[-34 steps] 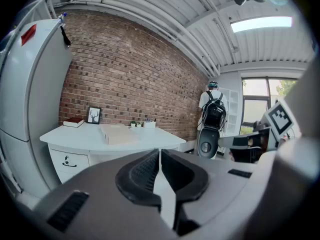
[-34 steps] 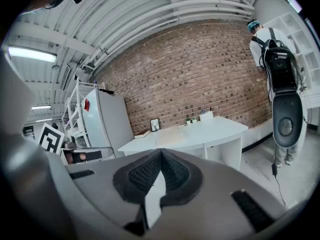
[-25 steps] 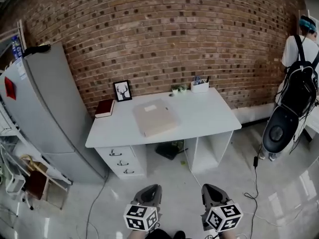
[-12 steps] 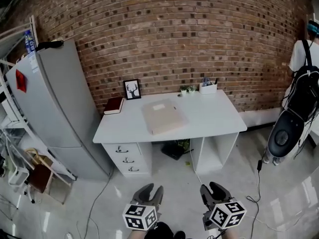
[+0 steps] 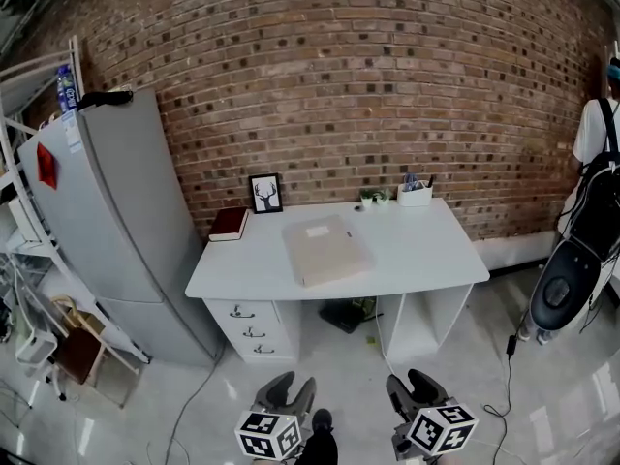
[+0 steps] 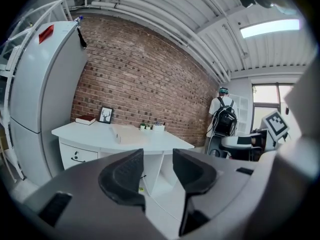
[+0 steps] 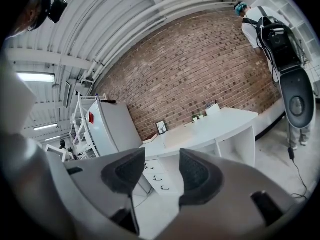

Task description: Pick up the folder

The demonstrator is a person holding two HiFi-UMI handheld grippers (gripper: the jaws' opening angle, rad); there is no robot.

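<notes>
The beige folder (image 5: 326, 249) lies flat in the middle of the white desk (image 5: 426, 260) by the brick wall; it also shows in the left gripper view (image 6: 129, 133) and in the right gripper view (image 7: 177, 136). Both grippers hang low over the floor, well short of the desk. My left gripper (image 5: 288, 391) is open, its jaws having just been opening with nothing between them (image 6: 158, 161). My right gripper (image 5: 417, 389) is open too, its jaws also having just been opening, and only floor shows in the gap (image 7: 162, 166).
A grey fridge (image 5: 107, 221) stands left of the desk, with a shelf rack (image 5: 29, 289) beyond it. On the desk are a dark red book (image 5: 229, 224), a framed picture (image 5: 265, 193), small plants (image 5: 373, 198) and a pen tray (image 5: 415, 195). A person with a backpack (image 5: 601, 163) stands far right.
Both grippers' jaws have gone from shut to open. The grippers have sunk toward the bottom edge of the head view, and the desk sits a bit farther right in it.
</notes>
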